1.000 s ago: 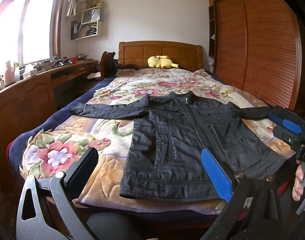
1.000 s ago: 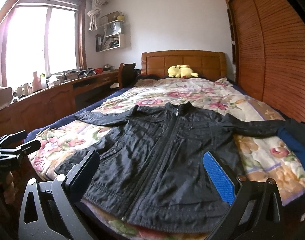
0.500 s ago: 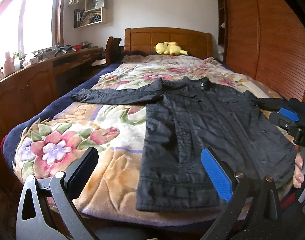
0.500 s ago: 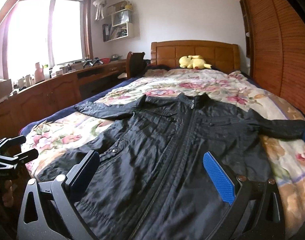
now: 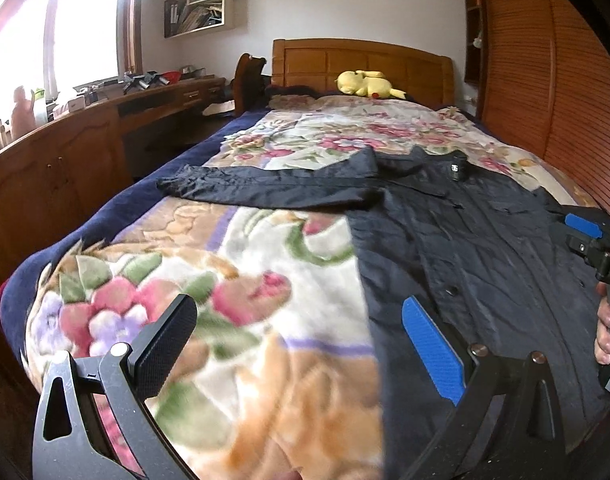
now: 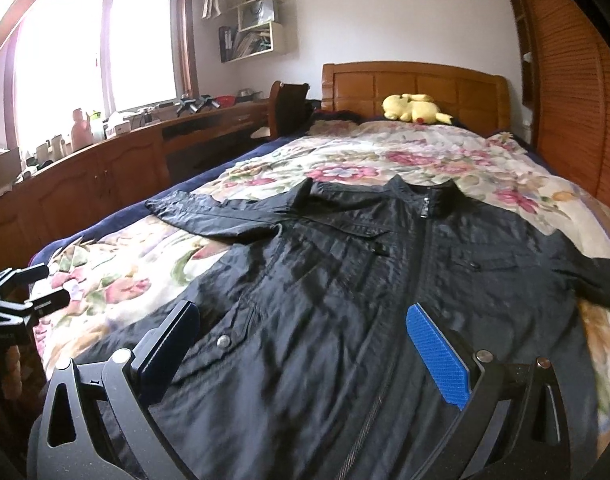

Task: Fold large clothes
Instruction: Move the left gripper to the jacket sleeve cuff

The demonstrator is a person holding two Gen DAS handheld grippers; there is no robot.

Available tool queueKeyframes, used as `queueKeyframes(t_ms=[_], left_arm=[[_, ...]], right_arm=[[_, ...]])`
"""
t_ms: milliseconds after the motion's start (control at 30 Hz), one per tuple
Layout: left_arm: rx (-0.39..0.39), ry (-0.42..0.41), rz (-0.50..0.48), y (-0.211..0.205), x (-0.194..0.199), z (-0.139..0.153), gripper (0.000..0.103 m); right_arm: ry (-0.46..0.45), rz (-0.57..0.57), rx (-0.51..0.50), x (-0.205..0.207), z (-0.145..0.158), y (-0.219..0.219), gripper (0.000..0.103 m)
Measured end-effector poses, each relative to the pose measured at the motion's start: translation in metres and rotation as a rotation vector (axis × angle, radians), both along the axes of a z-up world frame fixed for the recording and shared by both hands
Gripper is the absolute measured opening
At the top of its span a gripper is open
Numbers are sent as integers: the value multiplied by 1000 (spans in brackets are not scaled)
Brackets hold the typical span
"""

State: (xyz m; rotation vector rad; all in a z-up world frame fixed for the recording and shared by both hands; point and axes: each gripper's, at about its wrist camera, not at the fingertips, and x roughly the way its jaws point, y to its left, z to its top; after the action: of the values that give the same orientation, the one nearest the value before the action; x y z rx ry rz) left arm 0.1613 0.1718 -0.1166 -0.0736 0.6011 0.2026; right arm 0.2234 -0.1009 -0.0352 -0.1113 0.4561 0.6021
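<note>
A black zip jacket (image 6: 385,292) lies flat, front up, on the floral bed cover, sleeves spread out to both sides. It also shows in the left wrist view (image 5: 477,264). My left gripper (image 5: 301,344) is open and empty, low over the cover just left of the jacket's left hem. My right gripper (image 6: 305,348) is open and empty, low over the jacket's lower front. The left sleeve (image 5: 273,188) stretches toward the bed's left edge. The right sleeve (image 6: 597,280) runs off to the right.
A floral blanket (image 5: 265,280) covers the bed. A yellow plush toy (image 6: 415,108) lies by the wooden headboard (image 6: 417,84). A wooden desk with clutter (image 6: 105,160) runs along the left. Louvred wardrobe doors (image 6: 577,100) stand on the right.
Both grippers have moved forward and lower toward the bed. The jacket fills more of each view. The jacket itself has not moved.
</note>
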Motion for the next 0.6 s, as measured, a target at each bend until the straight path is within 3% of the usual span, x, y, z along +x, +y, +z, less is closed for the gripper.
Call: queueKeyframes(t_ms=[167, 367, 600], left_arm=[[24, 18, 24, 23, 28, -2, 103], [-19, 52, 35, 50, 61, -14, 103], [-23, 87, 33, 68, 106, -20, 99]], right_arm=[[17, 9, -29, 29, -6, 16, 103], [45, 26, -94, 53, -20, 32, 103], [130, 22, -70, 64, -34, 21, 103]])
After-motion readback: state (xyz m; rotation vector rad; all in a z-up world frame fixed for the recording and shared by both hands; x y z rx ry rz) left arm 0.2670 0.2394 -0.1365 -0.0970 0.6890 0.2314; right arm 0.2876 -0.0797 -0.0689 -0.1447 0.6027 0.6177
